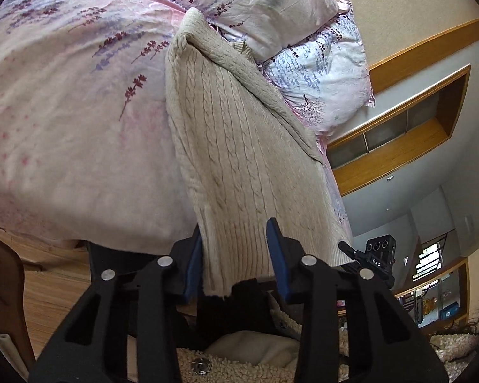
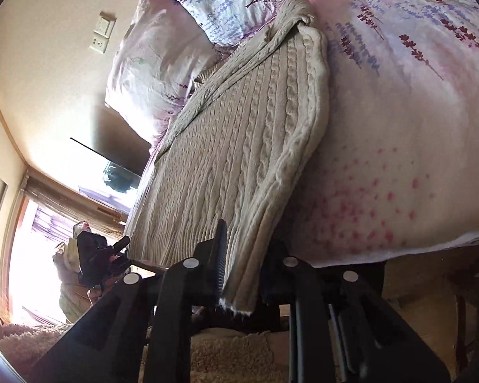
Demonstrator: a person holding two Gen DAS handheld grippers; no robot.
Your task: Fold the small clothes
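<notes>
Sweater (image 1: 239, 146) on bed (image 1: 64, 127), hem hanging over near edge.

Left gripper (image 1: 236, 255): jaws part spread, hem corner between, blue pad against one side only; pinch not sure.

Right gripper (image 2: 242, 268): pinching other hem corner.

Step, judged: lift hem, fold toward collar. Keep both corners level and taut.

Long axis runs hem to collar, collar toward pillows (image 1: 271, 6).

left gripper (image 1: 236, 255) half-closed, right gripper (image 2: 246, 265) seemingly clamped
</notes>
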